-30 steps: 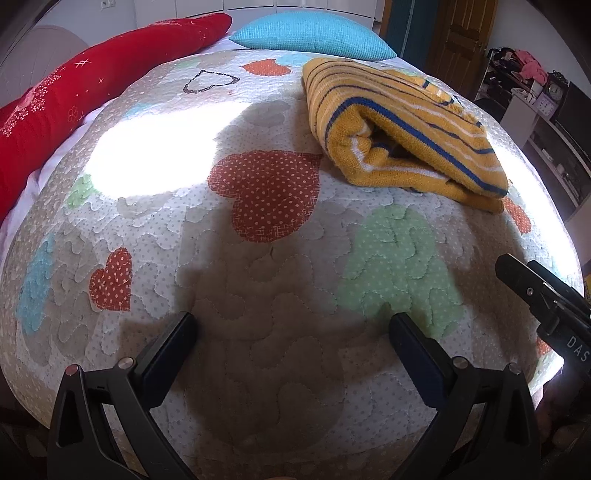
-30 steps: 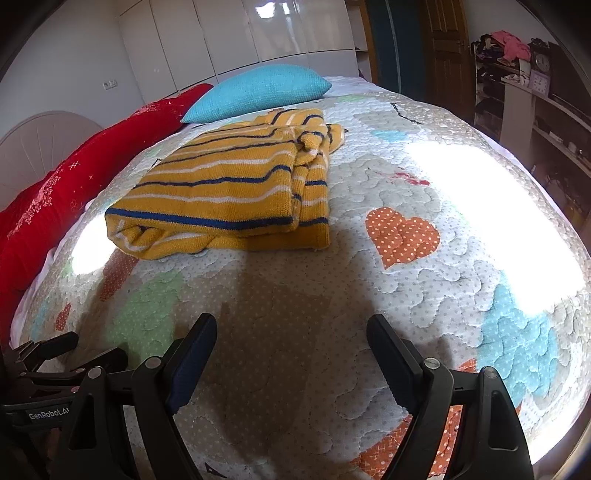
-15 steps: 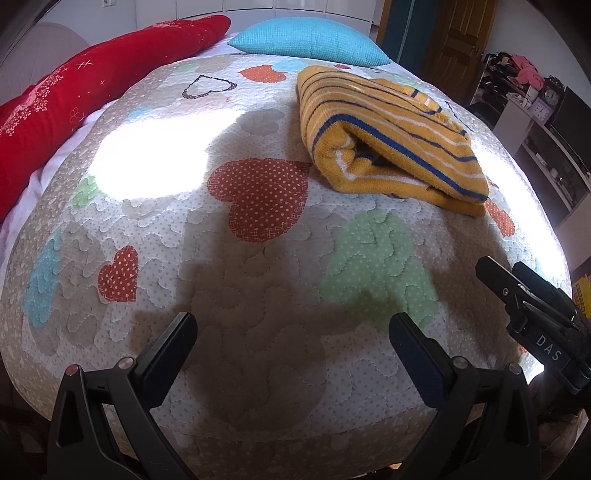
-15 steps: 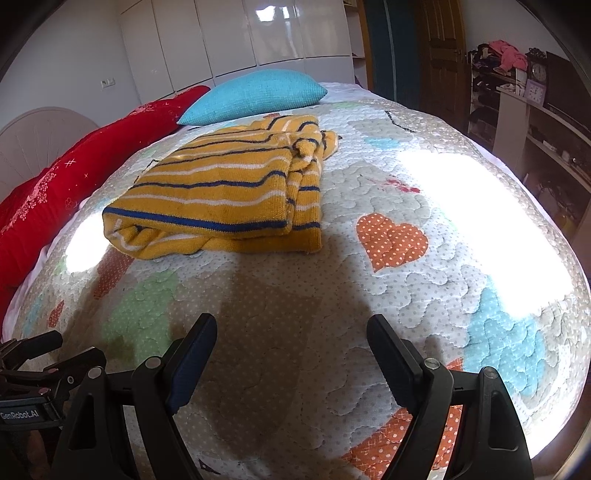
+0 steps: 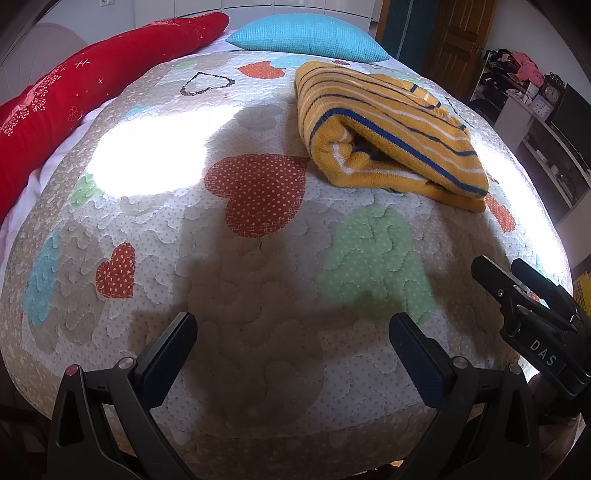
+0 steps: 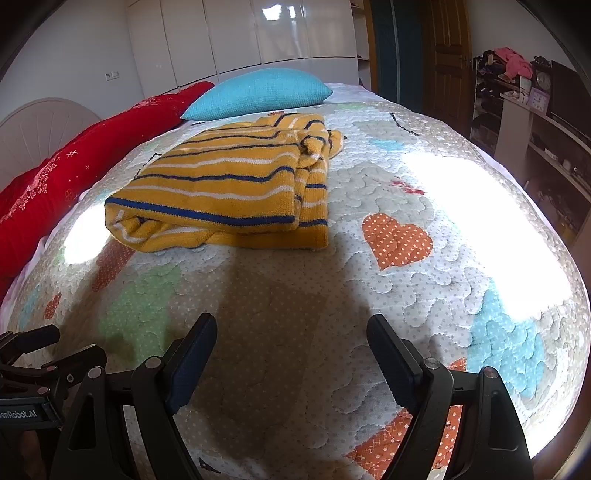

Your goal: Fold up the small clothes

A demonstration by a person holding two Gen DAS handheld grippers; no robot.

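A yellow knit sweater with blue and white stripes (image 5: 391,125) lies folded in a compact stack on the quilted bedspread (image 5: 258,258); it also shows in the right wrist view (image 6: 229,184). My left gripper (image 5: 291,332) is open and empty, hovering over the near end of the bed, well short of the sweater. My right gripper (image 6: 291,332) is open and empty, also near the foot of the bed. Each gripper shows at the edge of the other's view, the right one (image 5: 532,314) and the left one (image 6: 40,365).
A long red pillow (image 5: 74,92) lies along the left side and a turquoise pillow (image 5: 306,37) at the head of the bed. Shelves with clutter (image 6: 517,96) and a wooden door (image 6: 447,55) stand to the right. White wardrobes (image 6: 258,33) line the back wall.
Both grippers have drawn back from the sweater toward the foot of the bed and risen slightly. The sweater has not moved. Both stay open.
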